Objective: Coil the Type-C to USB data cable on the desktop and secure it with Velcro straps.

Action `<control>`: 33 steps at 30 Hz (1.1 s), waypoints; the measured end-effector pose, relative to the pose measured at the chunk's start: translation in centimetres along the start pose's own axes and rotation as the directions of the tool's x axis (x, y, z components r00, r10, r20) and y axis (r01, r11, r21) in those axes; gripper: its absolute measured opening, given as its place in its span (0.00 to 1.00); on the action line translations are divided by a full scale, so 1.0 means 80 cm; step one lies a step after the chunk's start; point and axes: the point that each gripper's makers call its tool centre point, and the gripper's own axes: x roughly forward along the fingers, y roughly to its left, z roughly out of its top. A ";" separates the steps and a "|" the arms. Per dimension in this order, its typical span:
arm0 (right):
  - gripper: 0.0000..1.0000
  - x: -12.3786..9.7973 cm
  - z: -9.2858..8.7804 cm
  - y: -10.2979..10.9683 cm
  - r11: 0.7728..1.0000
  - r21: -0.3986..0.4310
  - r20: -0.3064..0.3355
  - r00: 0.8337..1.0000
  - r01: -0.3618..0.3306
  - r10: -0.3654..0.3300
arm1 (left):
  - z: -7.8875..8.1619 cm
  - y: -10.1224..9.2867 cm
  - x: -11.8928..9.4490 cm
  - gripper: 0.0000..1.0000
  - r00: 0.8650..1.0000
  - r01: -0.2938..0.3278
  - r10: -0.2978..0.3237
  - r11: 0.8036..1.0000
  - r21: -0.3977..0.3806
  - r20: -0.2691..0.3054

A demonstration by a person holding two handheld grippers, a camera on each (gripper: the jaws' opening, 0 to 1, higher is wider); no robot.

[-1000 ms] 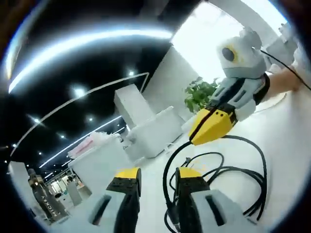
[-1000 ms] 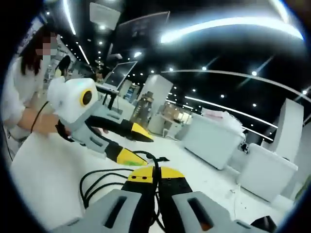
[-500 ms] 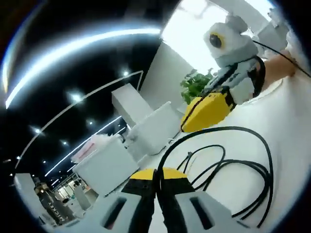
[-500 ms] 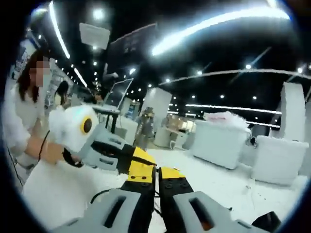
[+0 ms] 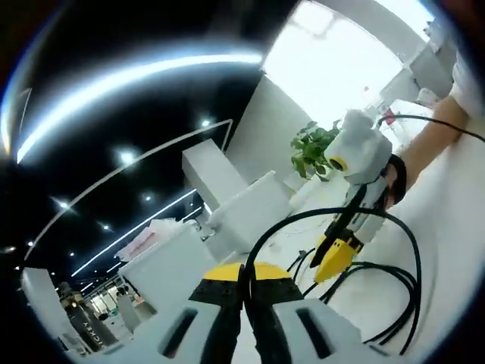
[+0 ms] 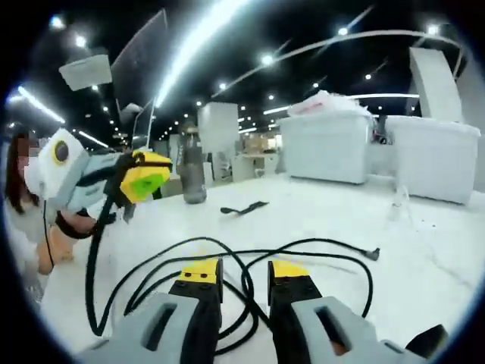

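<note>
Now coiling step. Left gripper [image 5: 244,274] clamped on cable [image 5: 409,250], loop lifted above desktop [image 6: 318,220]. Right gripper [image 6: 236,271] jaws parted, empty, over loose loops. Velcro strap [image 6: 244,208] lies well apart. Next: gather loops evenly.

cable [image 6: 303,249]: black | table [image 6: 424,250]: white | left claw [image 5: 244,282]: yellow tips, grey body | right claw [image 6: 245,274]: yellow tips, grey body | strap [image 6: 244,208]: black | plant [image 5: 312,149]: green
</note>
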 end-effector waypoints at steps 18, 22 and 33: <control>0.03 -0.053 0.061 -0.018 0.969 -0.148 0.206 0.965 0.197 -0.164 | -0.028 0.010 0.005 0.04 0.998 -0.021 0.007 0.972 -0.235 -0.061; 0.03 -0.070 0.086 -0.016 0.957 -0.167 0.287 0.940 0.238 -0.184 | -0.039 0.017 0.006 0.04 0.997 -0.041 0.019 0.953 -0.299 -0.076; 0.02 -0.086 0.115 0.008 0.971 -0.137 0.382 0.914 0.198 -0.133 | -0.067 0.038 0.005 0.04 0.990 -0.115 0.073 0.917 -0.382 -0.124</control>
